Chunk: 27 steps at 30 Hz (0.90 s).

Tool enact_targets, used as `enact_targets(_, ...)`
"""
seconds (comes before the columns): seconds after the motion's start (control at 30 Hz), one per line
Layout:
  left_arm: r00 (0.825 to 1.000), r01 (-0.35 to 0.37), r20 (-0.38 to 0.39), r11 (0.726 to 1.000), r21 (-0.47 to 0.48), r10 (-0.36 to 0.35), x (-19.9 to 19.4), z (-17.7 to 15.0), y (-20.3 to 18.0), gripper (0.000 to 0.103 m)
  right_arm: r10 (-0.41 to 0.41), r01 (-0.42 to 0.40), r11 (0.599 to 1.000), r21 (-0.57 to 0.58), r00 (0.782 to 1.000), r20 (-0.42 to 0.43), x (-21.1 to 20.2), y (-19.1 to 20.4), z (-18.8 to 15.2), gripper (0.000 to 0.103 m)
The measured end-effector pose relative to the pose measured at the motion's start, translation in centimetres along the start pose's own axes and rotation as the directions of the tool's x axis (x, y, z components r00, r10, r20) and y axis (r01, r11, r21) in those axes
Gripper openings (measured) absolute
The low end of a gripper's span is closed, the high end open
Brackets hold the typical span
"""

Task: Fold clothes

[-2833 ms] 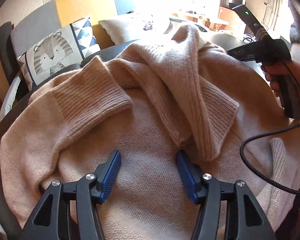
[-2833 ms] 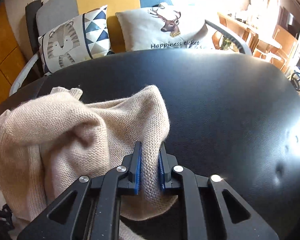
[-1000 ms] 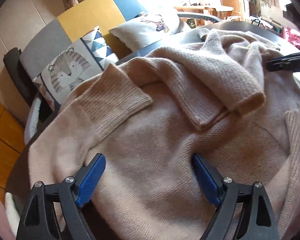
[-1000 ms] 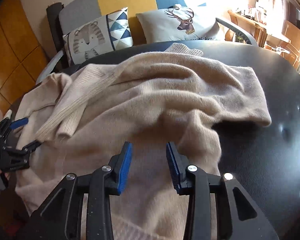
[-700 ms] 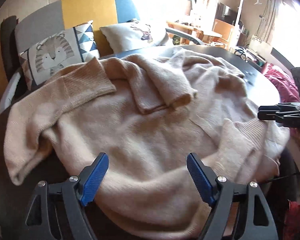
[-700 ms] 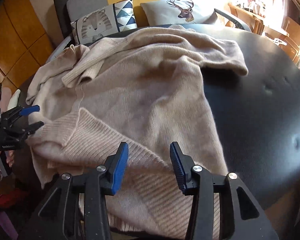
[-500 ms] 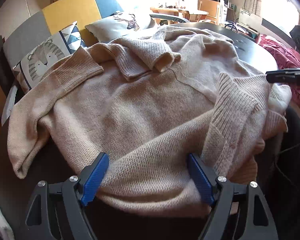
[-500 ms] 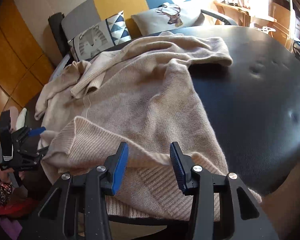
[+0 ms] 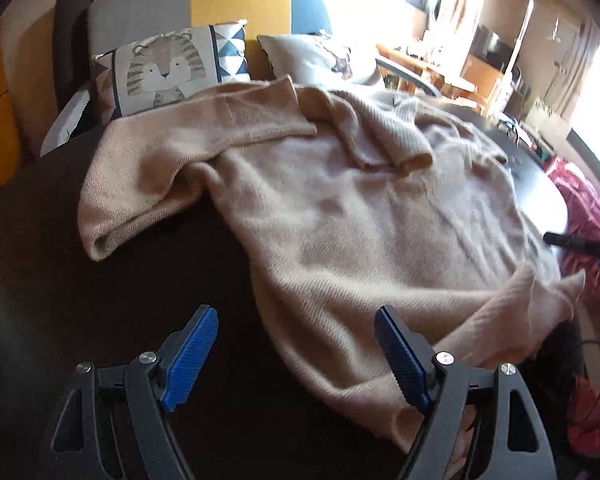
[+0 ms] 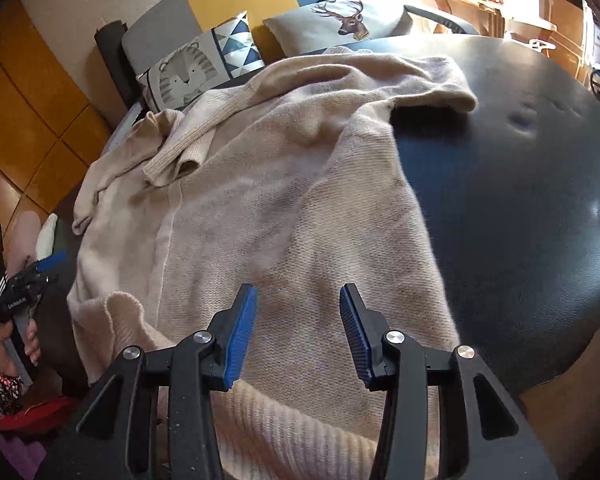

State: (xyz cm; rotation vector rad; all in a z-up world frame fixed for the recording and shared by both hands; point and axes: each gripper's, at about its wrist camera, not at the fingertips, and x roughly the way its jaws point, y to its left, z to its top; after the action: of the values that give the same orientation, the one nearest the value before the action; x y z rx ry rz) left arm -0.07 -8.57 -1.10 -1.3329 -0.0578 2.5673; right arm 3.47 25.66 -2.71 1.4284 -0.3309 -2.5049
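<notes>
Sweater point(image 10: 300, 208) lies spread across the dark surface point(image 10: 532, 208), both sleeves turned in near the collar but its body unfolded and hem rumpled, so most folding remains; left claw point(image 9: 296, 354) and right claw point(image 10: 298, 334) gape empty.

Home living room, patchwork sofa point(image 10: 236, 4), tiger cushion point(image 10: 192, 72), deer cushion point(image 10: 340, 16), curtained sunny window point(image 9: 456, 4)

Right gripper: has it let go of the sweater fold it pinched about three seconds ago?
Yes. The right gripper now stands open over the flat sweater, nothing pinched, nearer the table's front edge, with the deer cushion farther off.
</notes>
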Motion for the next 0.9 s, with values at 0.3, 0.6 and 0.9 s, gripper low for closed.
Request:
enact_targets(0.3,0.99,-0.113,-0.061,0.97,0.215,0.129,4.5,0.4,-3.7,0.084,-0.147,0.138,0.973,-0.184,0.988,-0.036,3.2,2.8,-0.6,0.048)
enact_targets(0.6,0.99,-0.057,-0.119,0.989,0.133,0.073,3.1,-1.4,-0.4,0.087,-0.217,0.21,0.96,-0.185,0.976,-0.018,4.6,2.9,0.8,0.059)
enact_targets(0.9,0.999,-0.021,-0.03,0.999,0.047,0.023,-0.4,-0.2,-0.2,0.083,-0.139,0.139,0.973,-0.183,0.99,0.016,0.9,3.0,-0.4,0.059)
